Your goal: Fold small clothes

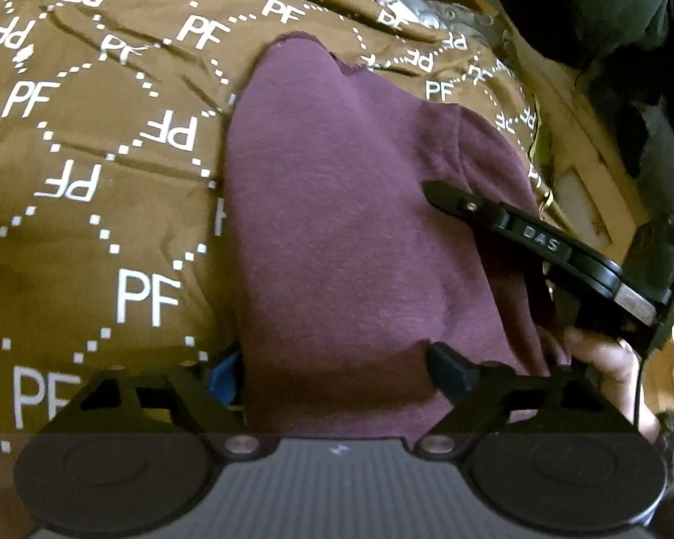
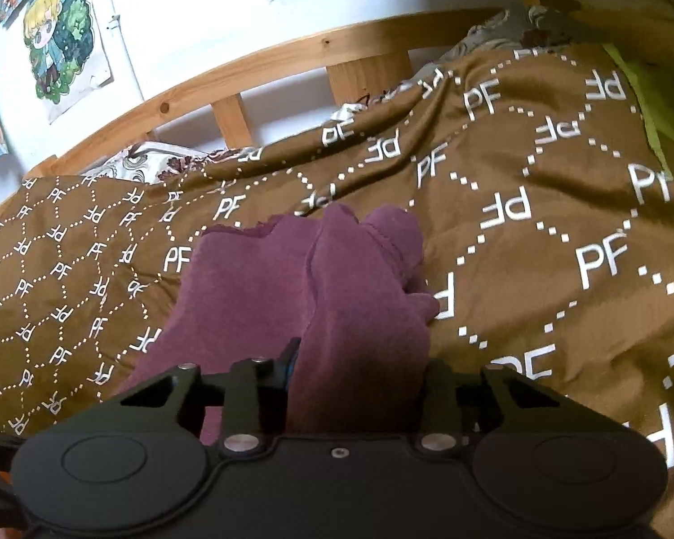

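Note:
A small maroon garment (image 1: 337, 224) lies on a brown blanket printed with white PF letters (image 1: 90, 134). In the left wrist view the near edge of the garment drapes between my left gripper's (image 1: 337, 368) spread fingers, which look open around the cloth. My right gripper (image 1: 431, 188) shows at the right of that view, its finger lying on the garment's right side. In the right wrist view the garment (image 2: 292, 283) is bunched and folded, and its near end runs between my right gripper's (image 2: 359, 373) fingers, which stand wide apart.
A wooden bed rail (image 2: 269, 63) runs along the far side with a white wall and cartoon posters (image 2: 63, 40) behind. A patterned sheet (image 2: 157, 161) peeks from under the blanket. Dark clothing (image 1: 606, 9) and a yellow-green cloth (image 2: 660, 103) lie at the right.

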Action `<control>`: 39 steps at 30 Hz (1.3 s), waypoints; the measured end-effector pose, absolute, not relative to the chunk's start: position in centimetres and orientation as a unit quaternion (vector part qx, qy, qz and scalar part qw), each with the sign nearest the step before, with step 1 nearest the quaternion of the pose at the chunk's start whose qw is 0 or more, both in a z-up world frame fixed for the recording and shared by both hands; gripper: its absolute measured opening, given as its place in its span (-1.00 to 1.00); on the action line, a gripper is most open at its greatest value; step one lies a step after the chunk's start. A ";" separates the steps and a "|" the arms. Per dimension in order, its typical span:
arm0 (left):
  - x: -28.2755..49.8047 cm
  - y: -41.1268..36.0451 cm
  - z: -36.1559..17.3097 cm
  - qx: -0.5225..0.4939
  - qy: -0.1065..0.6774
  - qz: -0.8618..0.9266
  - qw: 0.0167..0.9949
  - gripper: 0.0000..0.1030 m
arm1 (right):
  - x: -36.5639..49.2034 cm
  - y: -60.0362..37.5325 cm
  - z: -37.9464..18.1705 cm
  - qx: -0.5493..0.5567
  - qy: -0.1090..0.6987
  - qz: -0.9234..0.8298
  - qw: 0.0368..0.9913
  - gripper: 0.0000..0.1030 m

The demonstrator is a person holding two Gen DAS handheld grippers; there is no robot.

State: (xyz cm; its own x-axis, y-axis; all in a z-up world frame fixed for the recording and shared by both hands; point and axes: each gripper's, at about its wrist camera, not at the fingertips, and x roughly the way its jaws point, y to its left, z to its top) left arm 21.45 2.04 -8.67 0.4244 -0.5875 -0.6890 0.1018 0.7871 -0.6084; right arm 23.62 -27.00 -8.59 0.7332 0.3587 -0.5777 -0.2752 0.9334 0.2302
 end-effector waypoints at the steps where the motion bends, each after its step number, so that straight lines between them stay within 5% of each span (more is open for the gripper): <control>1: 21.2 2.2 -8.7 -0.249 0.488 -0.213 0.809 0.52 | 23.4 -26.8 -8.2 0.063 0.320 0.169 0.930 -0.36; 9: 19.3 3.1 -7.6 -0.241 0.451 -0.208 0.834 0.01 | 19.8 -24.6 -5.5 -0.008 0.271 0.176 0.946 -0.43; 25: 19.5 6.8 -1.1 -0.188 0.318 -0.140 0.919 -0.02 | 20.2 -18.7 2.4 -0.066 0.141 0.232 0.960 -0.46; 39: 24.5 9.6 -4.6 -0.170 0.351 -0.103 0.915 -0.01 | 29.8 -14.7 -1.3 -0.027 0.200 0.258 0.945 -0.46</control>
